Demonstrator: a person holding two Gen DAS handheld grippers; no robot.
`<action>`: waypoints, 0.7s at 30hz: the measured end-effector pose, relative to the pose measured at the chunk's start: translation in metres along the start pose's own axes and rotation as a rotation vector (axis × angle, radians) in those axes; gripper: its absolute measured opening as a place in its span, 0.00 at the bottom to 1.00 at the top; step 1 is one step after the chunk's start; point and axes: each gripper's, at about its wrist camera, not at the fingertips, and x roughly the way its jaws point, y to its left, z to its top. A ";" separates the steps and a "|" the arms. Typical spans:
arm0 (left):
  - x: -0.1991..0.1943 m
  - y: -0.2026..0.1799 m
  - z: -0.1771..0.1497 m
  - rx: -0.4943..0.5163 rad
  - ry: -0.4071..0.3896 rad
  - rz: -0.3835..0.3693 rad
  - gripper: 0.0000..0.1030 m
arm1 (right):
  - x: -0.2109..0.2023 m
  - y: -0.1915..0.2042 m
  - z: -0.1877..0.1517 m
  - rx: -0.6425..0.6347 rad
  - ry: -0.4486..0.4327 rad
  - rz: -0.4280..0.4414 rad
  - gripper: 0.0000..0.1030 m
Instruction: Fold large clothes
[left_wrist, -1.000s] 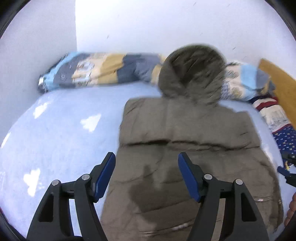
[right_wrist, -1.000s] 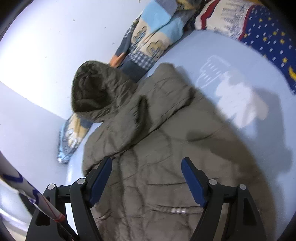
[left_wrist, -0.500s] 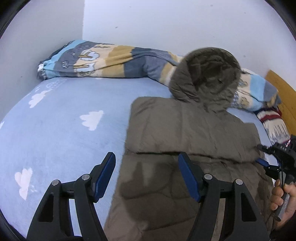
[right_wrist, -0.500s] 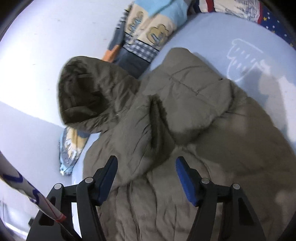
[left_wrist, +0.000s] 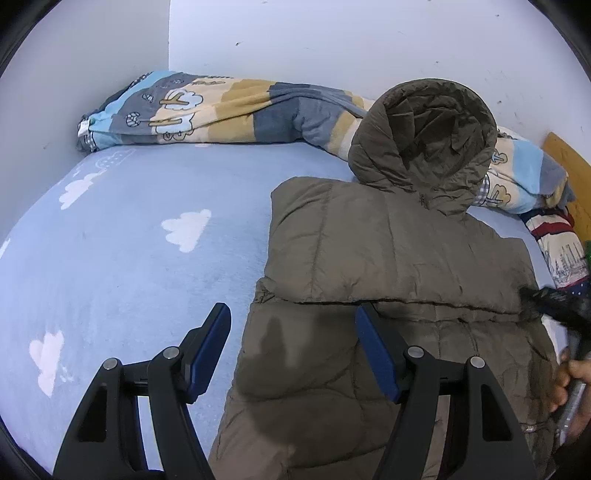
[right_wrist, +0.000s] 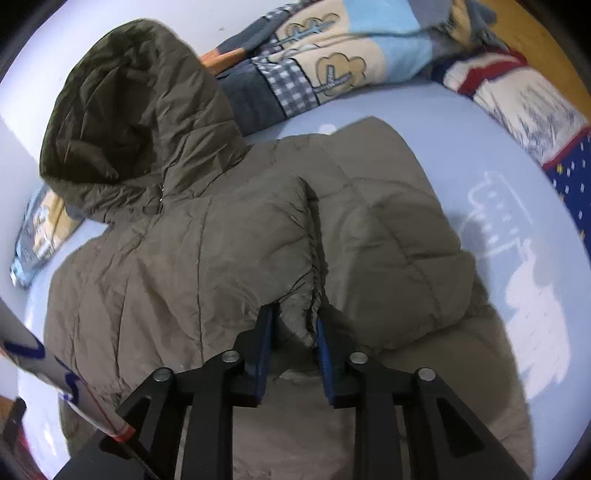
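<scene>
Olive-brown padded jacket (left_wrist: 388, 295) lies spread on the bed (left_wrist: 129, 258), on a pale blue sheet printed with white clouds. Its hood (left_wrist: 424, 140) rests against a rolled, striped blanket (left_wrist: 221, 110) along the wall. A second patterned bundle (right_wrist: 524, 99) sits at the far right edge of the bed.

Progress, as judged from present condition: both sleeves appear folded in across the body, leaving a roughly rectangular block with straight side edges. A horizontal seam or fold edge runs across the middle. The lengthwise fold and the hood are not yet dealt with; the hood stands open and puffed.

Right tool (right_wrist: 293, 338): jaws closing on a puckered ridge of jacket fabric (right_wrist: 299, 317) near the centre of the garment. The blue pads flank the ridge closely and appear to touch it on both sides. A person's hand (left_wrist: 569, 384) carries this tool at the right edge of the left view.

Left tool (left_wrist: 293, 349): jaws apart, nothing between them. It hovers over the left side edge of the jacket, one finger above the sheet and the other above the fabric.

Assessment: roughly half complete. Remaining work is to gather the bulk into a compact bundle and tuck the hood.
</scene>
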 end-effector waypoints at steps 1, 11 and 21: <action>0.000 -0.001 0.001 0.007 -0.007 0.002 0.67 | -0.010 -0.003 0.000 0.009 -0.025 -0.015 0.56; 0.021 -0.029 0.023 0.087 -0.057 -0.019 0.67 | -0.044 0.036 -0.001 -0.115 -0.133 0.024 0.58; 0.111 -0.039 0.012 0.155 0.118 0.014 0.69 | 0.021 0.051 -0.008 -0.226 -0.012 -0.099 0.64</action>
